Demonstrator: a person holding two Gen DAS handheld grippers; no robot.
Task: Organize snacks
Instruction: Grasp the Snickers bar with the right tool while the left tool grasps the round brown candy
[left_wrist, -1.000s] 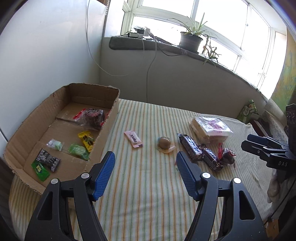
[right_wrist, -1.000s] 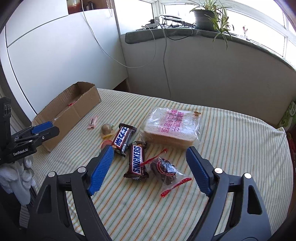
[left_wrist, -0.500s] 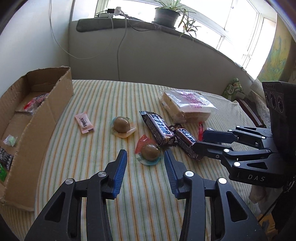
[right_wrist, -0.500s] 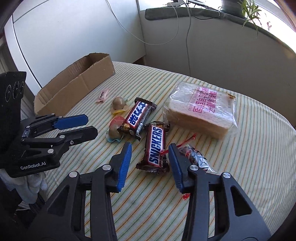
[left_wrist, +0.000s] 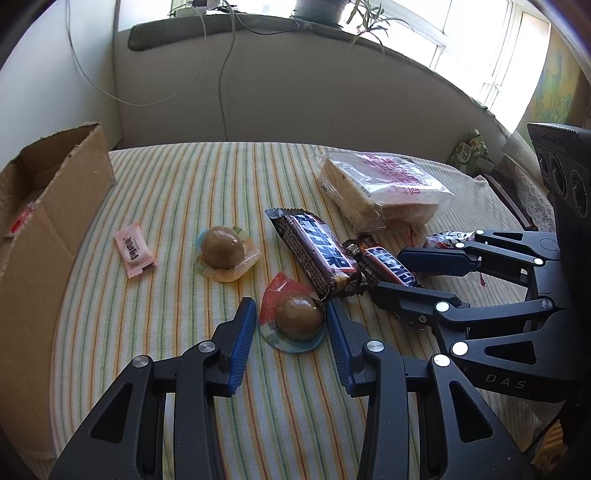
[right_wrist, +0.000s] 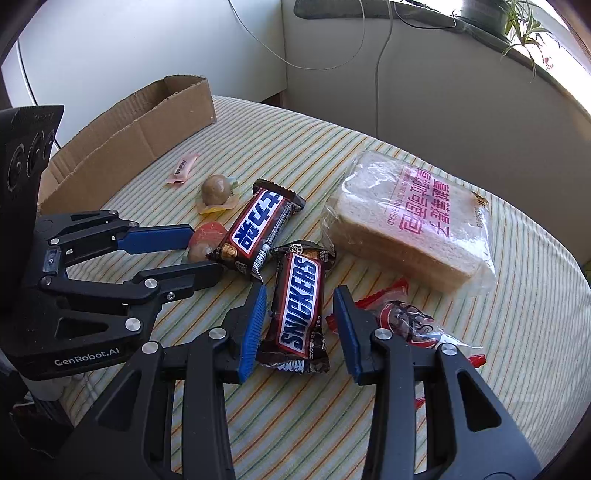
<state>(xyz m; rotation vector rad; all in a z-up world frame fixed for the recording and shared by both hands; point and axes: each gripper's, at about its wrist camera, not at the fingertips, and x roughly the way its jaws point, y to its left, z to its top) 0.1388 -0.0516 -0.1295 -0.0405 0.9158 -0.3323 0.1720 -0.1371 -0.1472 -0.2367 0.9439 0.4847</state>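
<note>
My left gripper (left_wrist: 290, 314) is open, its fingers on either side of a brown egg in a red-and-clear packet (left_wrist: 293, 314) on the striped cloth. My right gripper (right_wrist: 299, 306) is open, its fingers on either side of a Snickers bar (right_wrist: 301, 306). A second Snickers bar (right_wrist: 258, 225) lies just beyond it. A second packed egg (left_wrist: 223, 247) and a small pink sachet (left_wrist: 133, 249) lie further left. The cardboard box (left_wrist: 44, 206) stands at the left edge of the table. Each gripper shows in the other's view: the right (left_wrist: 417, 273), the left (right_wrist: 199, 254).
A bag of sliced bread (right_wrist: 410, 221) lies at the back right. A clear packet of dark snacks with red ends (right_wrist: 406, 321) lies right of my right gripper. A wall, hanging cables and a windowsill with plants (left_wrist: 317, 7) are behind the table.
Both grippers came down and forward and narrowed. The left now straddles the red-packet egg, the right straddles the Snickers bar. The snacks have not moved.
</note>
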